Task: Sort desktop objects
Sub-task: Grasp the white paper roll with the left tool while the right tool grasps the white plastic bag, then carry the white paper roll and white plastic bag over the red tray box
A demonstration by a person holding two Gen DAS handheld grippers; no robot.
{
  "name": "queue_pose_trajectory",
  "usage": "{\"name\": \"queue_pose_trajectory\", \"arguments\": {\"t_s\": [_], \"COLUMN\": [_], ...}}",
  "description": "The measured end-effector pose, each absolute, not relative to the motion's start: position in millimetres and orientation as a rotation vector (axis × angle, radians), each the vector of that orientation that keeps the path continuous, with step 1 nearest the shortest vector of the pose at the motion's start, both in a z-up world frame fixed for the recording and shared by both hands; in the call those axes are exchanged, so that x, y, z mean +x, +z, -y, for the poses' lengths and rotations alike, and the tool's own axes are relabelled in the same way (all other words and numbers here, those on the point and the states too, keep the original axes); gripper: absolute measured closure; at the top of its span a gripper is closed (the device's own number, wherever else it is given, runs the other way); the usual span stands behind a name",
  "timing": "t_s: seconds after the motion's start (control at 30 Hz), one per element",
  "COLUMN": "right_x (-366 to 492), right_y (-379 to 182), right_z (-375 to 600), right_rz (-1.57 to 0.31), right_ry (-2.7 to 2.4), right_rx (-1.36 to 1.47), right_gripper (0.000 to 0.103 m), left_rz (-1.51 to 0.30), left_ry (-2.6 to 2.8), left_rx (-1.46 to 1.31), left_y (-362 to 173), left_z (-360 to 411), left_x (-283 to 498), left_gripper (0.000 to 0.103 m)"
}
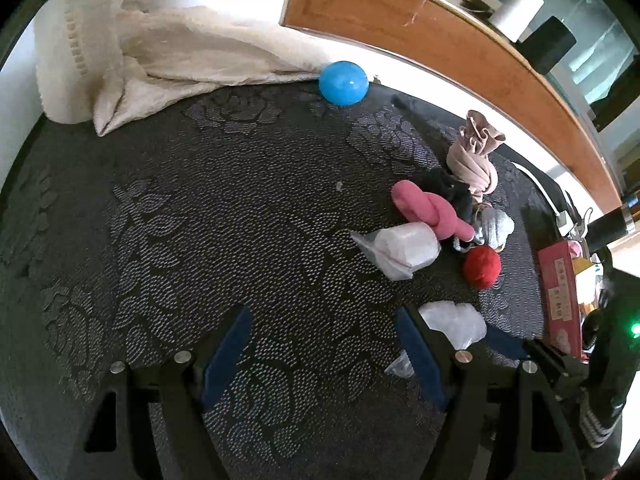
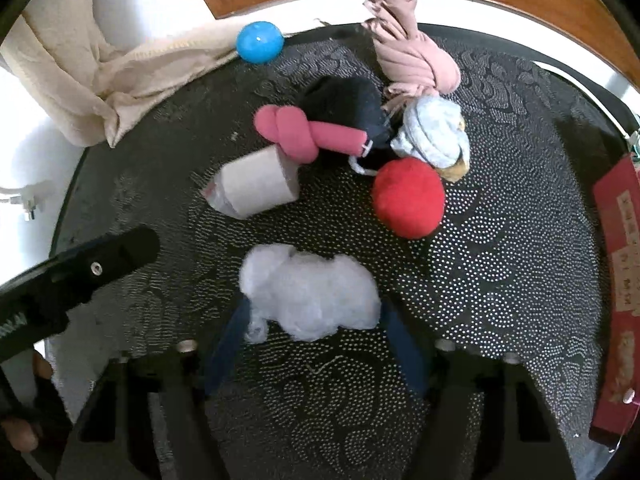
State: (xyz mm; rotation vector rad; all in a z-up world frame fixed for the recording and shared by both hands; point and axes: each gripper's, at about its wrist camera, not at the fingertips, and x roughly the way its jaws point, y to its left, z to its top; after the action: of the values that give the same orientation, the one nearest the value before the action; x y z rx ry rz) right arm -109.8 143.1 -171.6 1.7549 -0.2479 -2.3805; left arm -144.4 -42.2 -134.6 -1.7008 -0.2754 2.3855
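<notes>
The right gripper (image 2: 316, 312) stood clamped on a crumpled plastic bag (image 2: 312, 292), its blue fingers (image 2: 228, 332) pressed to either side, low over the dark patterned table (image 2: 500, 280). The left gripper (image 1: 324, 340) hung spread and empty beside it. Farther back lay a paper roll (image 2: 260, 184), pink sock (image 2: 304, 134), red ball (image 2: 408, 200) and blue ball (image 2: 259, 42).

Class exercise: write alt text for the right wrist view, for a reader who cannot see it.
The right gripper has its jaws around a crumpled clear plastic bag on a dark patterned tabletop. Beyond lie a red ball, knotted cloth bundles, a paper roll and a blue ball.
</notes>
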Motion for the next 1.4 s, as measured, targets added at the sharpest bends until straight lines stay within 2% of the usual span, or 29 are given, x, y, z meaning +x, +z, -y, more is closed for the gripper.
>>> {"name": "queue_pose_trajectory", "arguments": {"t_s": [0.2, 0.5, 0.77, 0.83, 0.87, 0.97, 1.4], "right_x": [-105, -89, -73, -68, -67, -65, -40], "right_y": [-165, -144, -131, -125, -124, -118, -86], "right_z": [-158, -199, -214, -223, -225, -233, -292], "right_rz": [0.28, 0.393, 0.429, 0.436, 0.441, 0.454, 0.468], "right_ry": [-2.392, -2.451, -2.497, -2.51, -2.515, -2.529, -2.59], "right_rx": [1.737, 1.701, 1.675, 1.666, 1.662, 1.649, 1.538], "right_gripper": [0.053, 0.053, 0.053, 0.053, 0.053, 0.052, 0.052], "left_rz": [0.248, 0.185, 0.117, 0.097, 0.1, 0.109, 0.151], "left_ry": [2.353, 2.309, 2.365, 2.387, 2.386, 2.409, 2.475], "left_rx": [-1.68, -1.643, -1.668, -1.675, -1.694, -1.695, -1.633], "left_y": [-135, -137, -160, -164, -167, -165, -121], "left_z": [19, -22, -38, -39, -39, -38, -66], "left_x": [-156, -171, -190, -191, -192, -189, -151], "left_gripper": [0.026, 0.026, 0.026, 0.038, 0.049, 0.052, 0.052]}}
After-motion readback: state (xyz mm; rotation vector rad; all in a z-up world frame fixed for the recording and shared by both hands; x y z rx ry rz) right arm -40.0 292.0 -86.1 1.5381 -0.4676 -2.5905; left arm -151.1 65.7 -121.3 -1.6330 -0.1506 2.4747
